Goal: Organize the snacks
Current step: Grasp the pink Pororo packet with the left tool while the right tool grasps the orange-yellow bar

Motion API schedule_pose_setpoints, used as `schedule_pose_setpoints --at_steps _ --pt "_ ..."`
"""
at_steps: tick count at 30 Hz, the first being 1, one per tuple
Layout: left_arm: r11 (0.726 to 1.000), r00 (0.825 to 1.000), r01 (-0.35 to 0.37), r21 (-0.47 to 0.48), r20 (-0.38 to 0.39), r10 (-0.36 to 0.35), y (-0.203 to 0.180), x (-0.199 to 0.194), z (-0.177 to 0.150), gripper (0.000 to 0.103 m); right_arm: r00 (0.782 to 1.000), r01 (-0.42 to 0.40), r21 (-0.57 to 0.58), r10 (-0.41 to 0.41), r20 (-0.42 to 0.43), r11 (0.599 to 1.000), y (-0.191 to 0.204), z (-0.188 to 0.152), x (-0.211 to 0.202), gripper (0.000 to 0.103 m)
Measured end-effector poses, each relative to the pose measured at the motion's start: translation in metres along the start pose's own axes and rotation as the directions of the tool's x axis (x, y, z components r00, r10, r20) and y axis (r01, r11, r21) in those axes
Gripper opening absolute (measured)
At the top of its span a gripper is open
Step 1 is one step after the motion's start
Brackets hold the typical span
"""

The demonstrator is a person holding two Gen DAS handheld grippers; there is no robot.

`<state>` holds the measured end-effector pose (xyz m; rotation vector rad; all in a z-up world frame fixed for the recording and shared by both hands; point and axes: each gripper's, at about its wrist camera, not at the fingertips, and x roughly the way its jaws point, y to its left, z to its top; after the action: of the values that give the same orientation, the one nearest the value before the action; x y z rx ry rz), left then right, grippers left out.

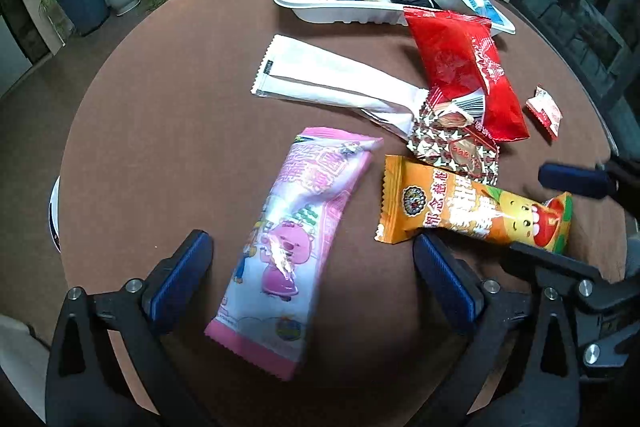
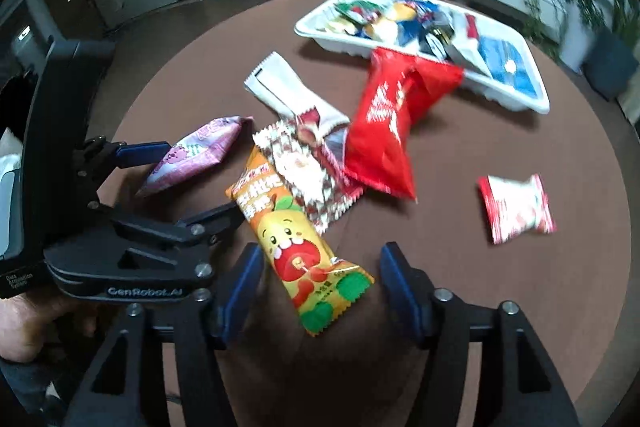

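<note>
The orange packet (image 2: 298, 247) lies on the table between the wide-open right gripper (image 2: 320, 291), untouched. Light, crinkly, slippery; pinch its puffy middle. Left gripper (image 1: 312, 267) open around the pink packet (image 1: 288, 247).

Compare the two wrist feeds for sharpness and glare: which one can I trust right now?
Left wrist view: sharp, with glare on the pink packet and the red bag. Right wrist view: motion-blurred, worst on the white tray and the small red-and-white packet. Both bend the table edge.
</note>
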<state>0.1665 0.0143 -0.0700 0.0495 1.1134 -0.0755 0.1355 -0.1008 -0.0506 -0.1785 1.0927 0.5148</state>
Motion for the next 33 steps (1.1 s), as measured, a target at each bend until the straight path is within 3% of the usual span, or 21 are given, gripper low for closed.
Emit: schedule_pose_setpoints --at_steps 6,8,12,15,22,25,28,33 --pt "1.000 1.000 0.026 0.009 0.012 -0.026 0.020 -0.010 0.001 0.097 1.000 0.011 -0.118 -0.010 0.007 0.993 0.008 0.010 -0.005 0.073" --pt "0.999 0.999 0.034 0.035 0.006 -0.034 0.024 -0.014 0.001 0.097 1.000 -0.003 -0.132 0.006 0.019 0.991 0.009 0.011 -0.009 0.081" --pt "0.994 0.999 0.032 0.106 0.006 -0.033 0.023 -0.016 0.009 0.097 1.000 -0.005 -0.201 0.006 0.005 0.980 0.019 0.014 -0.010 0.082" --pt "0.984 0.999 0.047 0.171 -0.010 -0.046 0.017 -0.013 0.012 0.091 1.000 -0.026 -0.270 0.024 -0.012 0.963 0.033 0.013 -0.007 0.082" --pt "0.972 0.995 0.078 0.223 -0.073 -0.063 0.020 -0.002 0.014 0.092 0.994 -0.079 -0.234 0.059 -0.091 0.969 0.027 0.015 0.012 0.072" --pt "0.966 0.994 0.098 0.237 -0.078 -0.082 0.021 -0.001 0.016 0.091 0.990 -0.095 -0.237 0.068 -0.121 0.967 0.028 0.014 0.017 0.062" --pt "0.955 0.990 0.131 0.266 -0.094 -0.109 0.014 0.000 0.019 0.084 0.986 -0.109 -0.235 0.075 -0.148 0.966 0.031 0.012 0.022 0.056" --pt "0.941 0.985 0.151 0.303 -0.122 -0.119 0.009 -0.001 0.022 0.075 0.983 -0.116 -0.230 0.079 -0.164 0.966 0.035 0.014 0.024 0.056"
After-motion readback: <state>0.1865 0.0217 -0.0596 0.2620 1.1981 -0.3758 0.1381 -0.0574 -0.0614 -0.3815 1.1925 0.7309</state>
